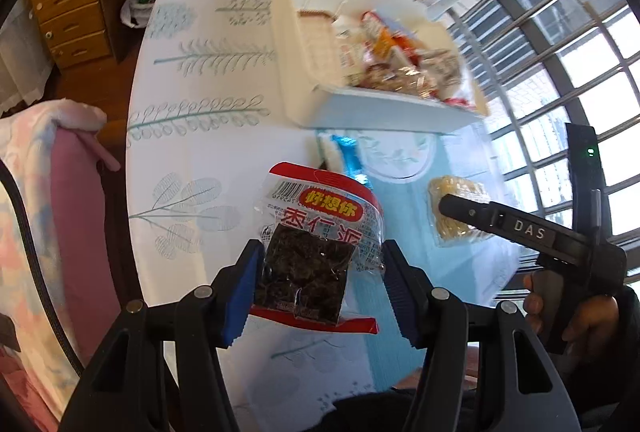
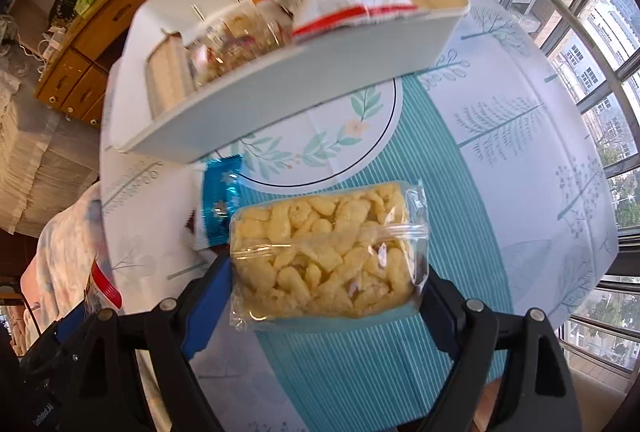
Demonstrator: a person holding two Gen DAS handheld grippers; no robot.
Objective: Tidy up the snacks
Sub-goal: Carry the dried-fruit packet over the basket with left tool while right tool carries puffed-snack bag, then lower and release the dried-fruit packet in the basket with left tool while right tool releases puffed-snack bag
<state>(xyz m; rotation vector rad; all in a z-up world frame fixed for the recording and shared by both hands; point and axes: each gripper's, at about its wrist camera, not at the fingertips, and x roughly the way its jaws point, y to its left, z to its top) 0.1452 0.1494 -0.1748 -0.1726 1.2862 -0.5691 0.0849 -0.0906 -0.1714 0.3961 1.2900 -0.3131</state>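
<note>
My left gripper (image 1: 320, 272) is shut on a red-edged packet of dark dried snack (image 1: 308, 264) and holds it above the table. My right gripper (image 2: 328, 272) is shut on a clear bag of yellow puffs (image 2: 328, 252), also lifted; it shows in the left wrist view (image 1: 452, 212) at the right. A white bin (image 1: 292, 44) with several snack packets stands at the far side of the table, seen in the right wrist view too (image 2: 280, 104). A blue foil packet (image 2: 222, 200) lies on the cloth in front of the bin.
The round table carries a white and teal leaf-print cloth (image 1: 200, 112). Wooden drawers (image 1: 72, 16) stand behind it. A pink blanket (image 1: 60, 212) lies at the left. Barred windows (image 1: 560, 72) are at the right.
</note>
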